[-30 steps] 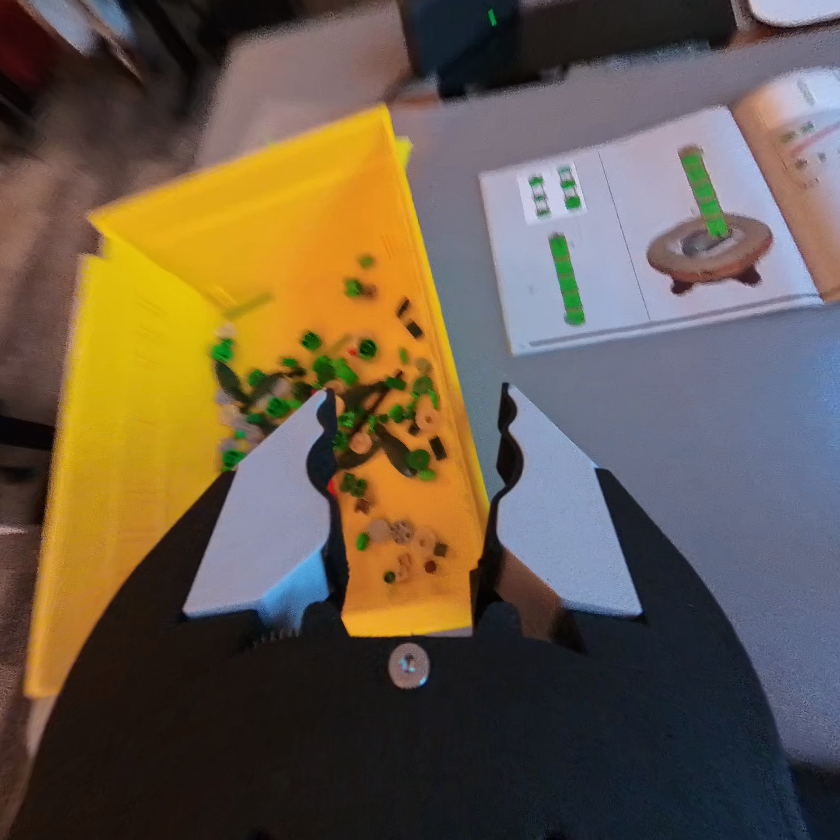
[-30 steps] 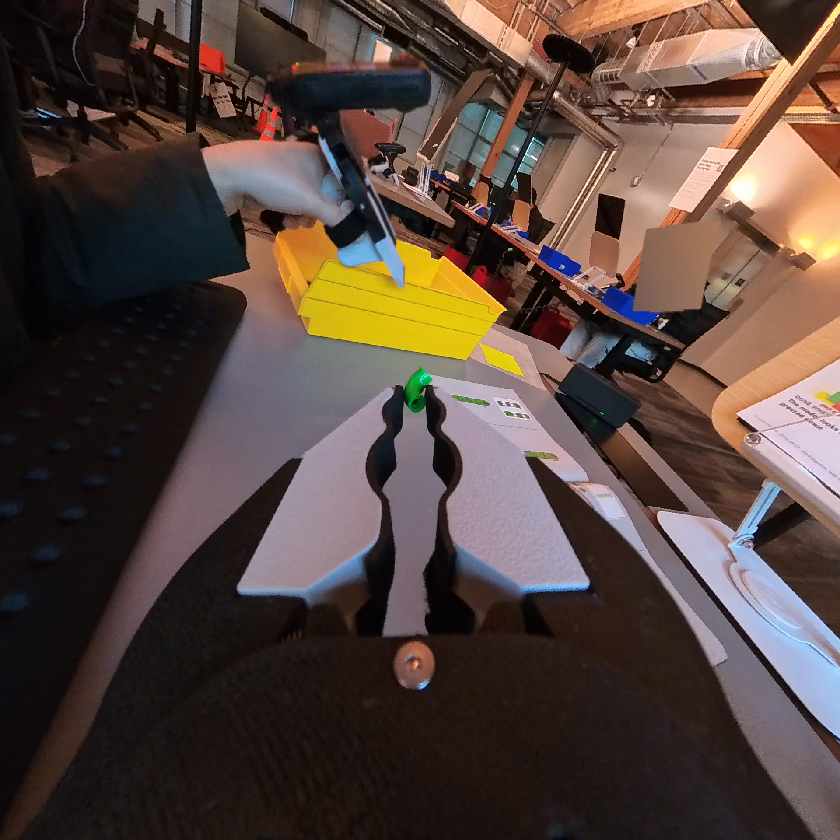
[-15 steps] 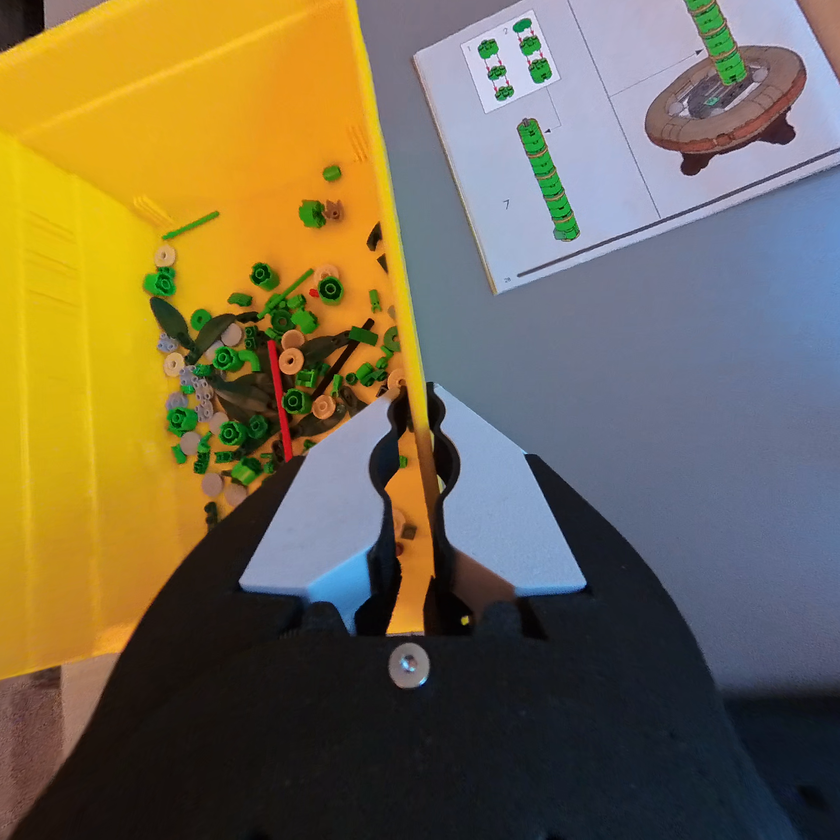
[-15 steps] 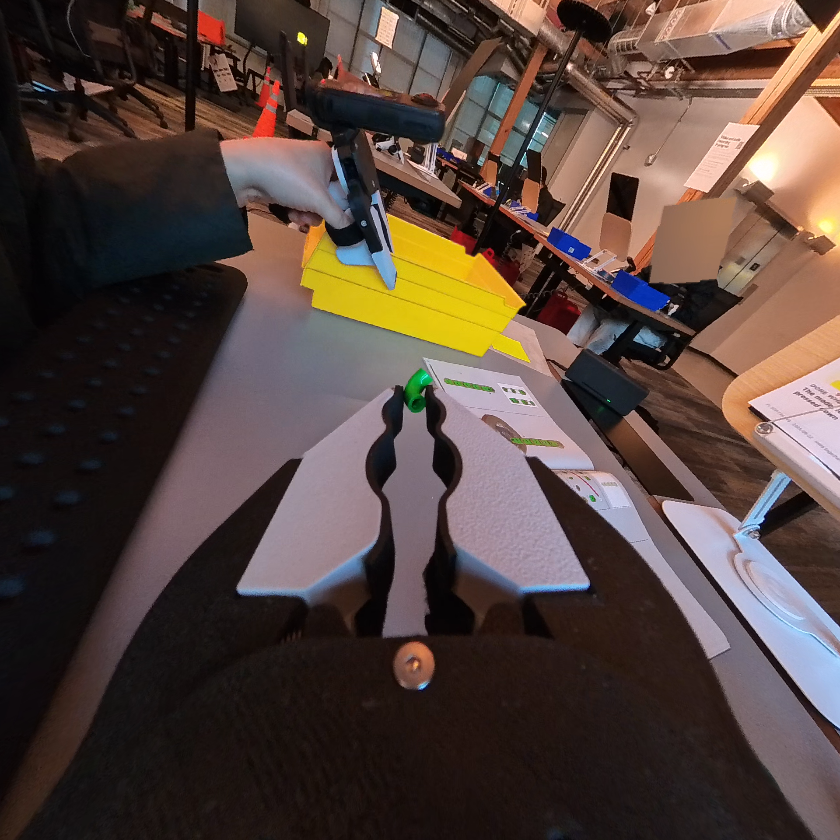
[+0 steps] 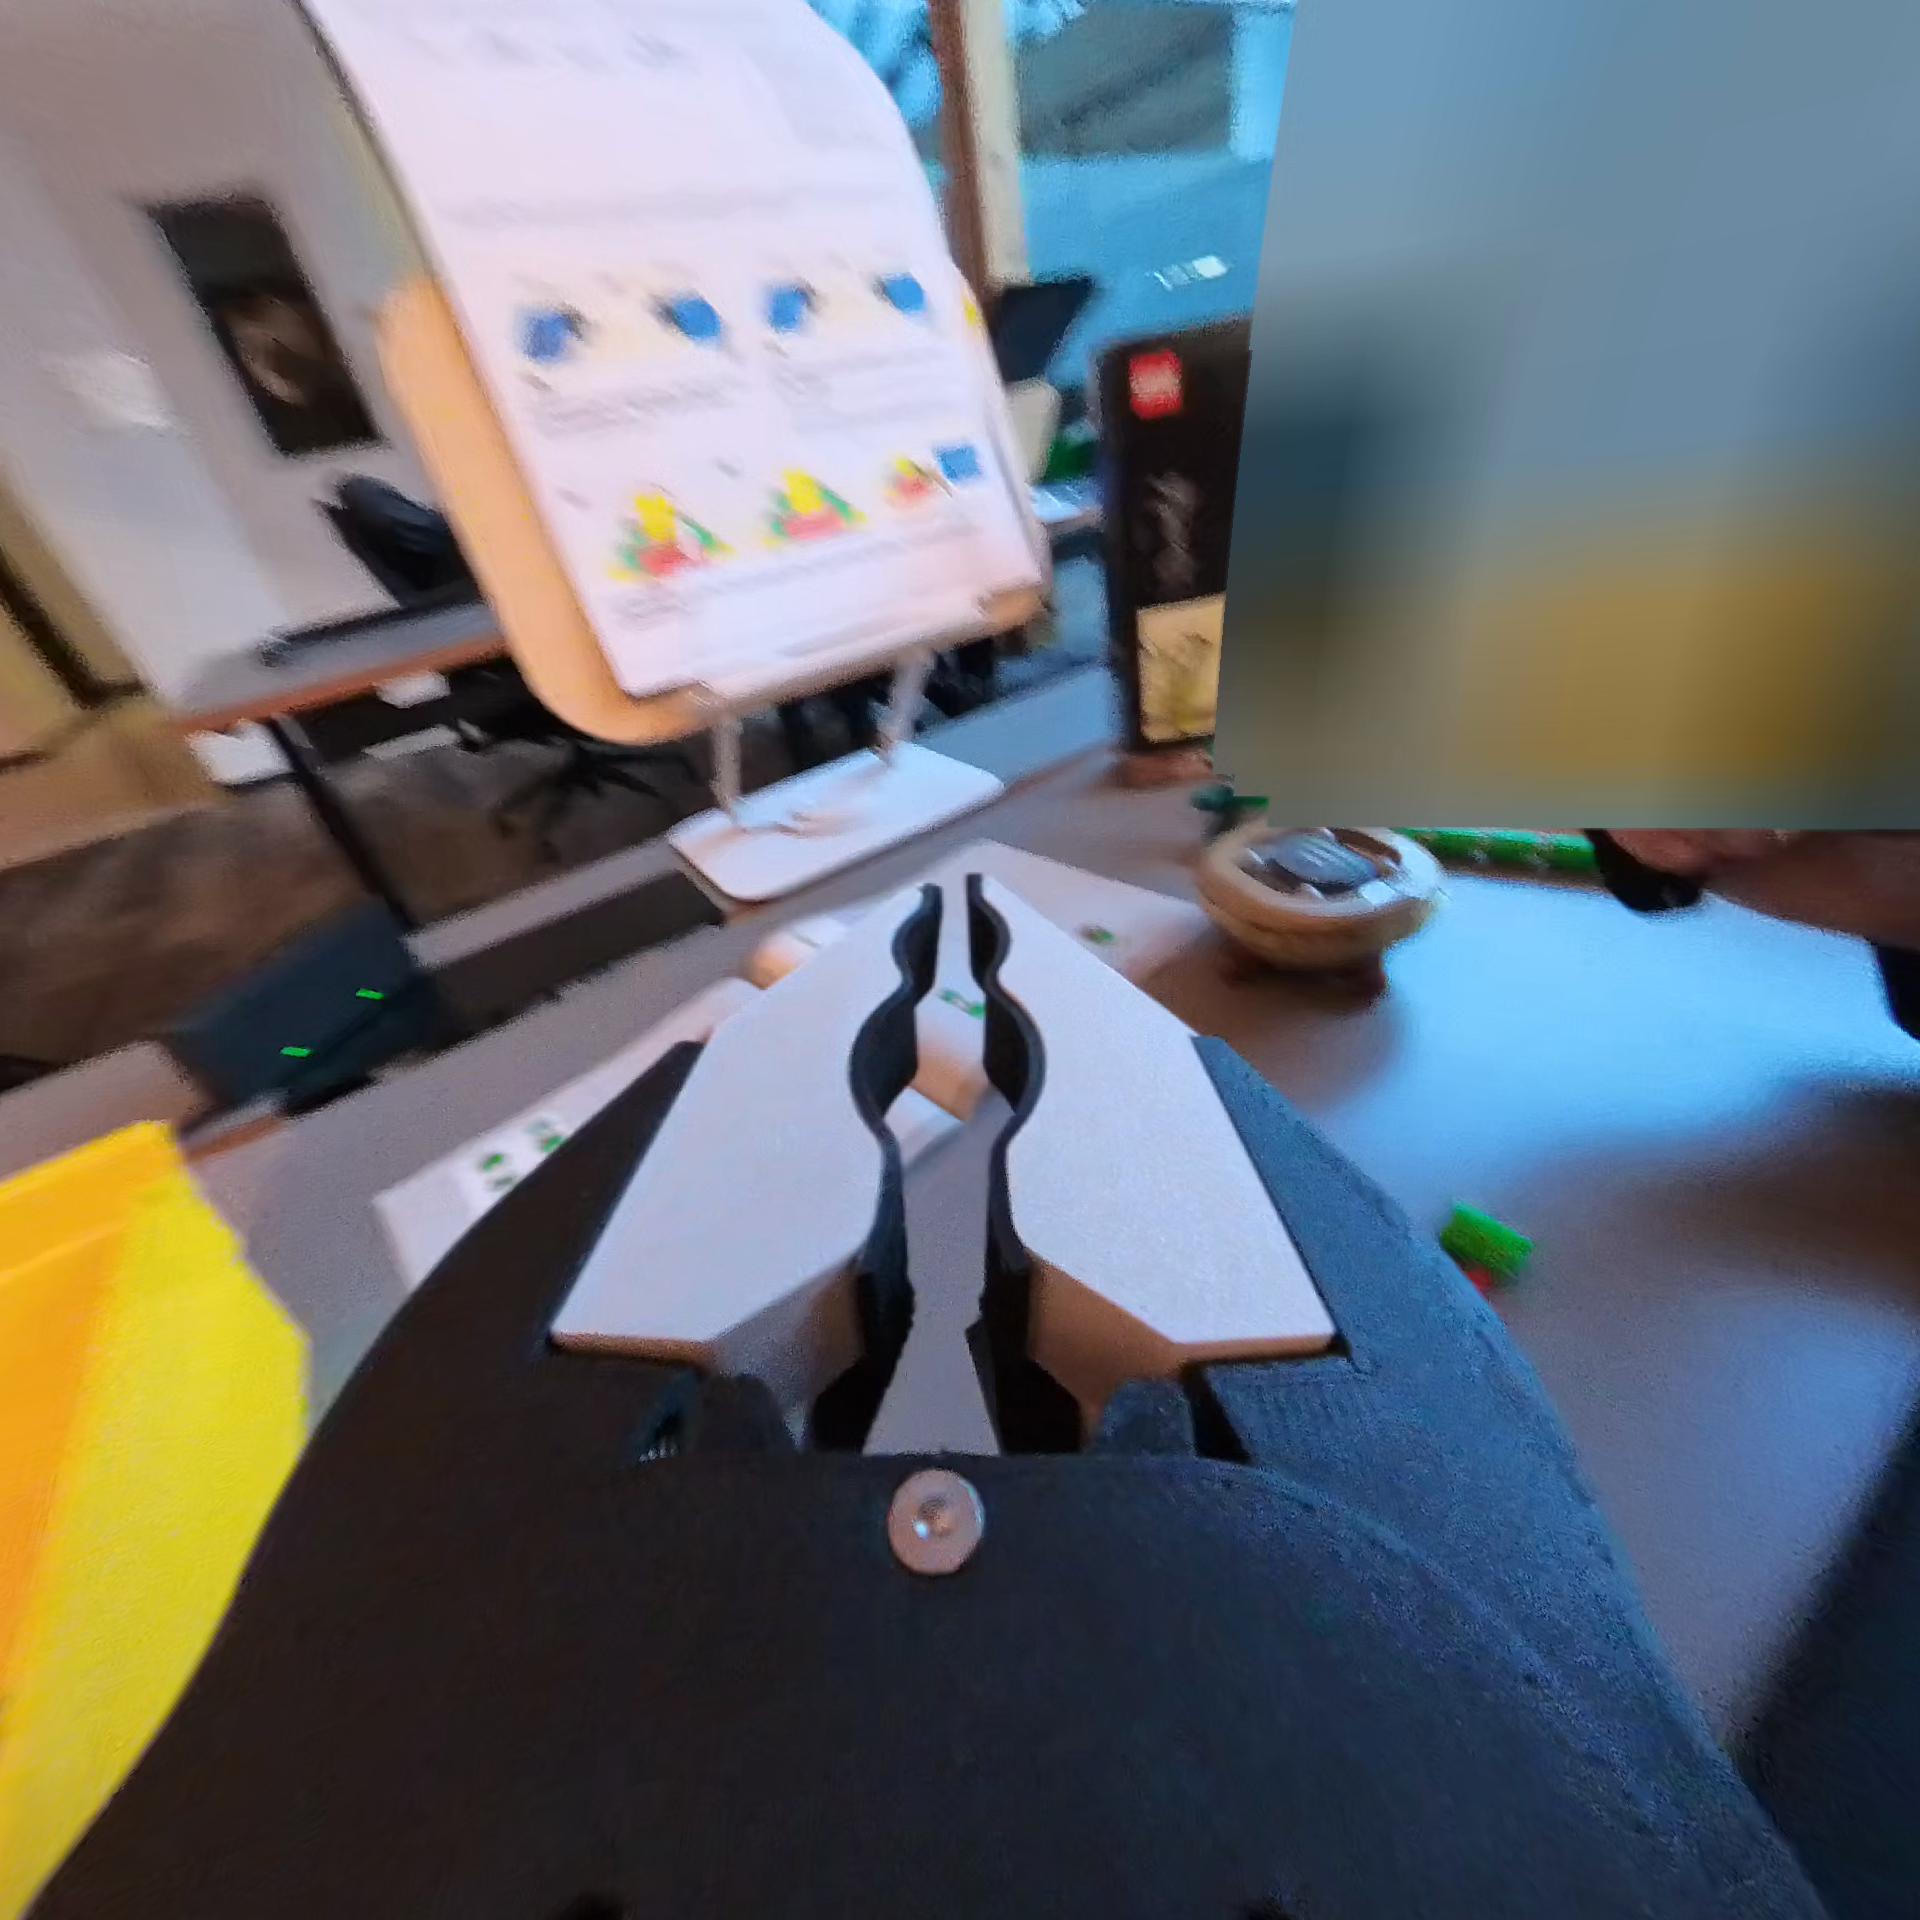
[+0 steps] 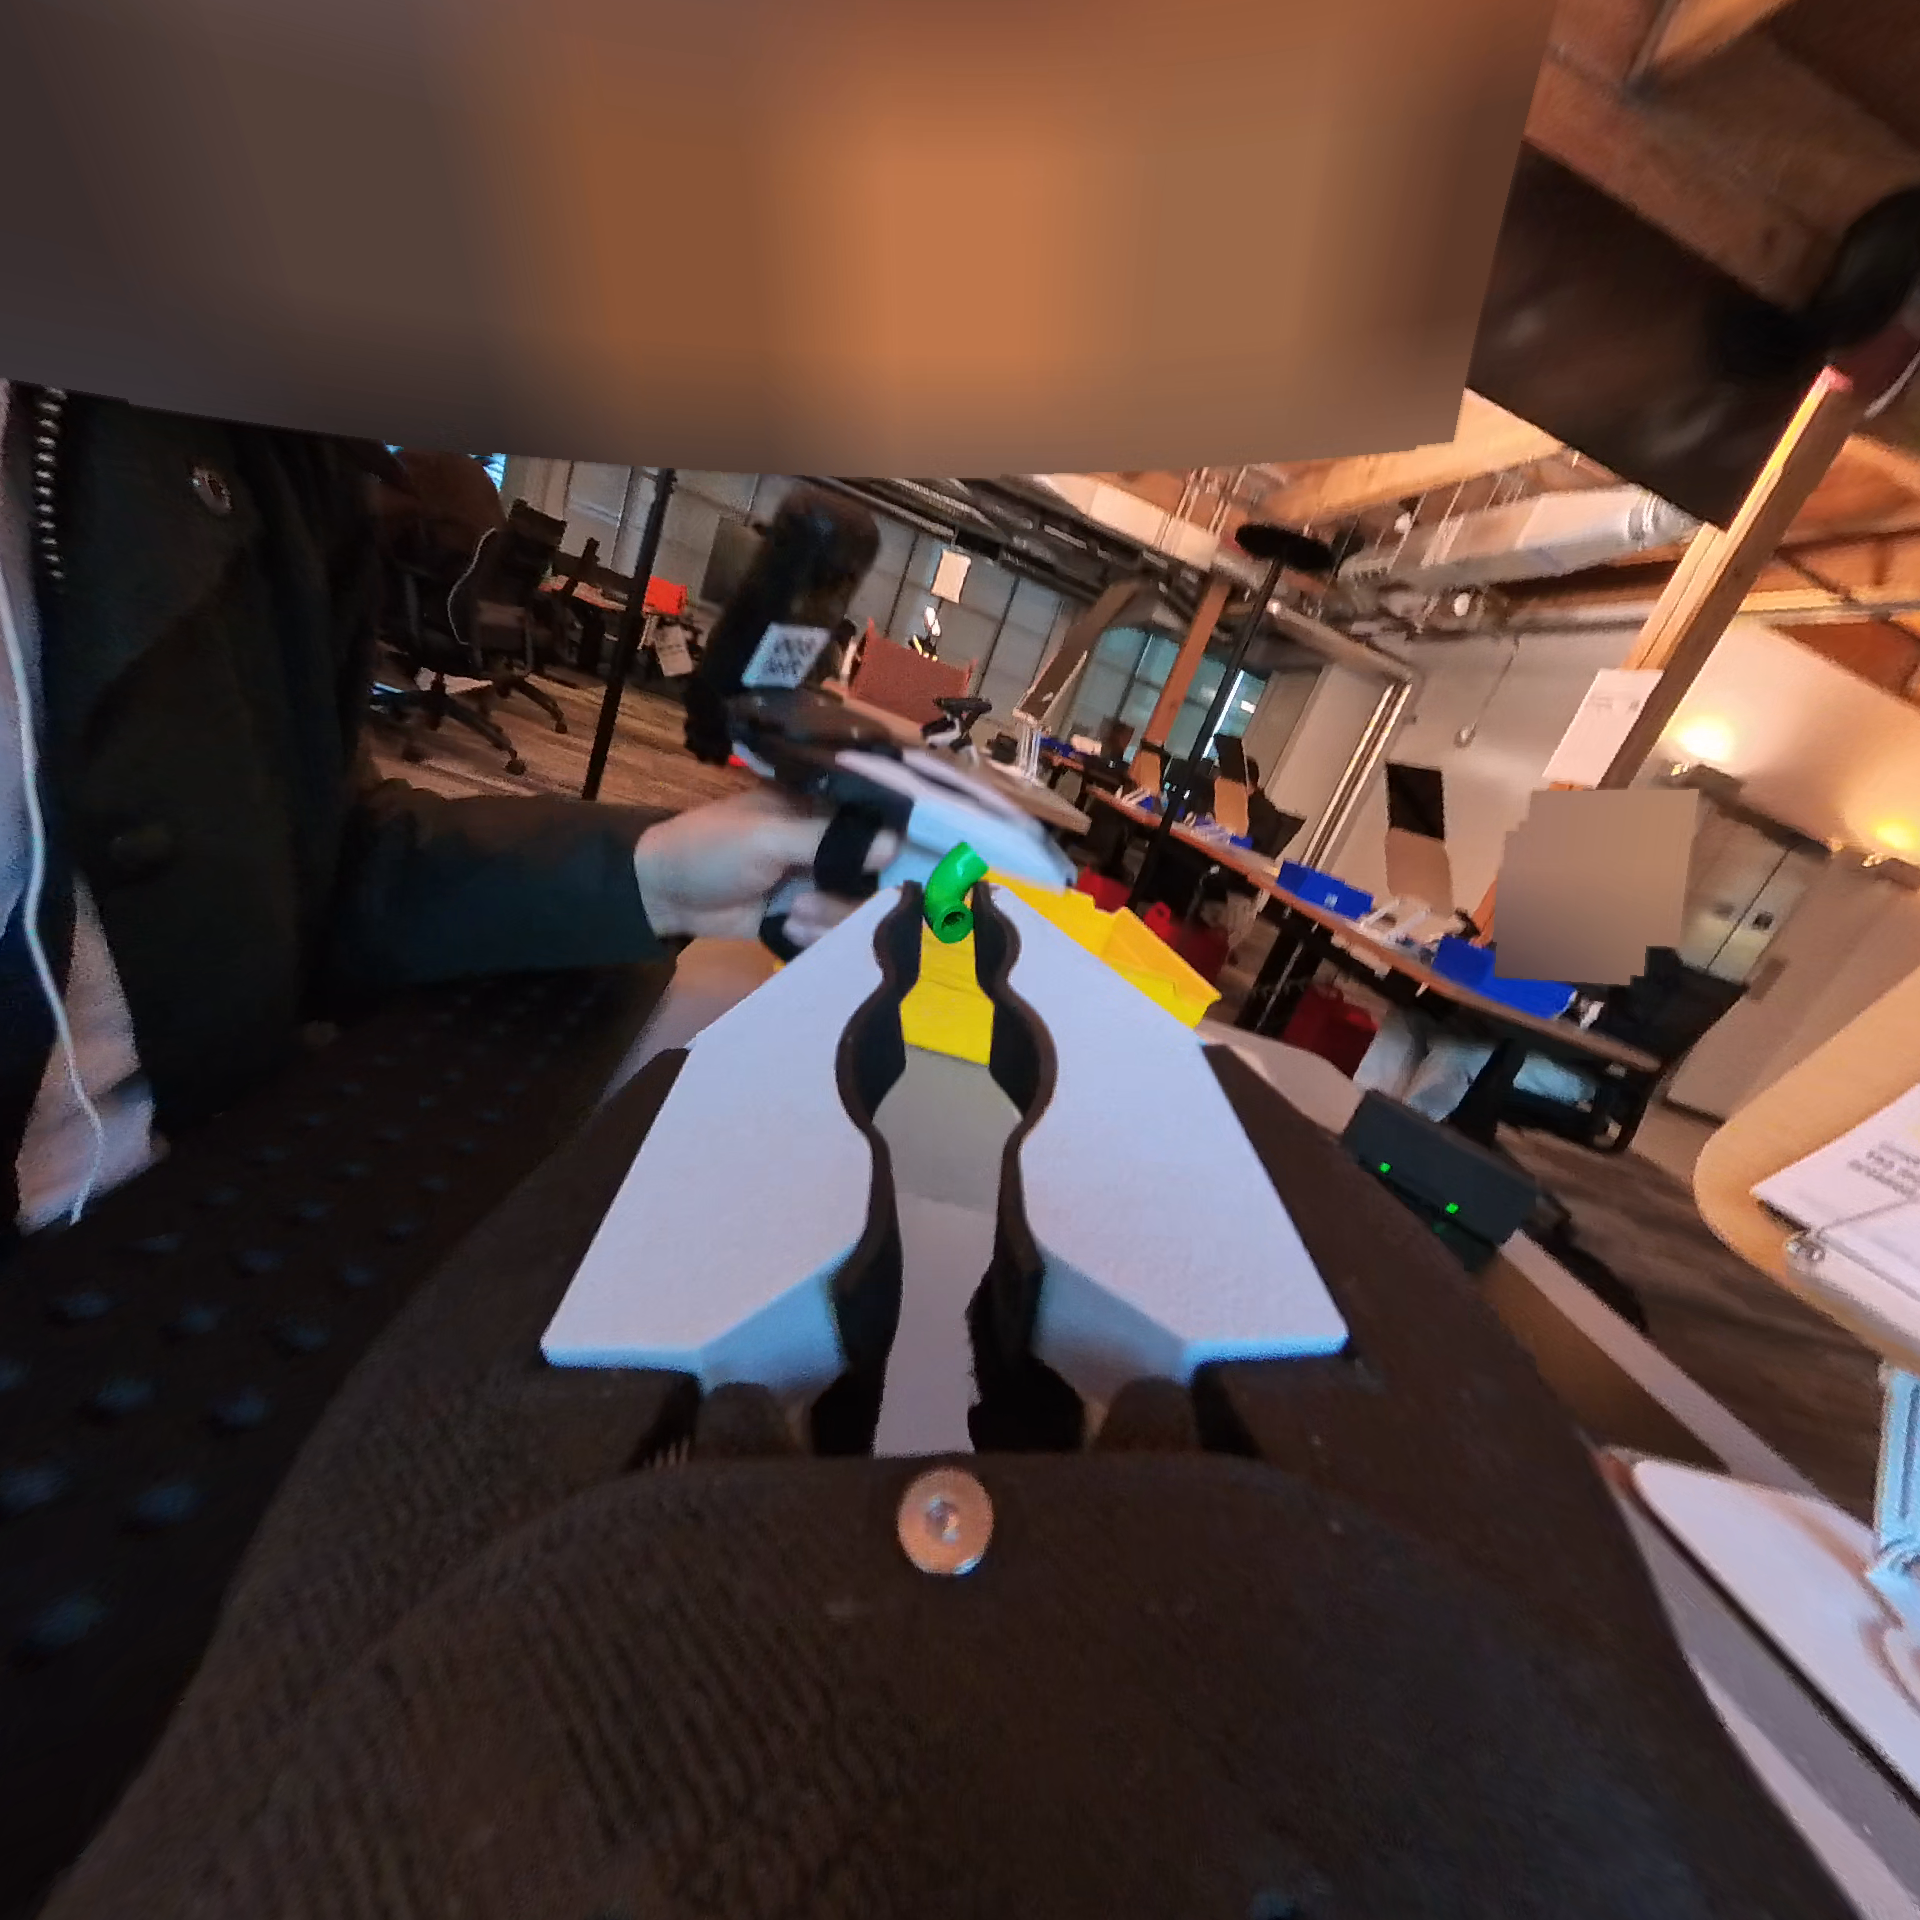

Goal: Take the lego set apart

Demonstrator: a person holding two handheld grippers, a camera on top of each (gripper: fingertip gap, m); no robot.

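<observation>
Swung away from the yellow bin (image 5: 125, 1455), left claw (image 5: 952, 902) is clenched empty; right claw (image 6: 948, 920) pinches a green piece (image 6: 951, 891) at its tips.

Both grippers have black textured bodies, pale wavy-edged jaws, a silver screw (image 5: 935, 1523); dark jacket sleeve (image 6: 499, 894).

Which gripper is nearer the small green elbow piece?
Right. The right gripper is shut on the green elbow piece at its fingertips; the left gripper, nearly shut and empty, is just beyond it, above the yellow bin.
</observation>
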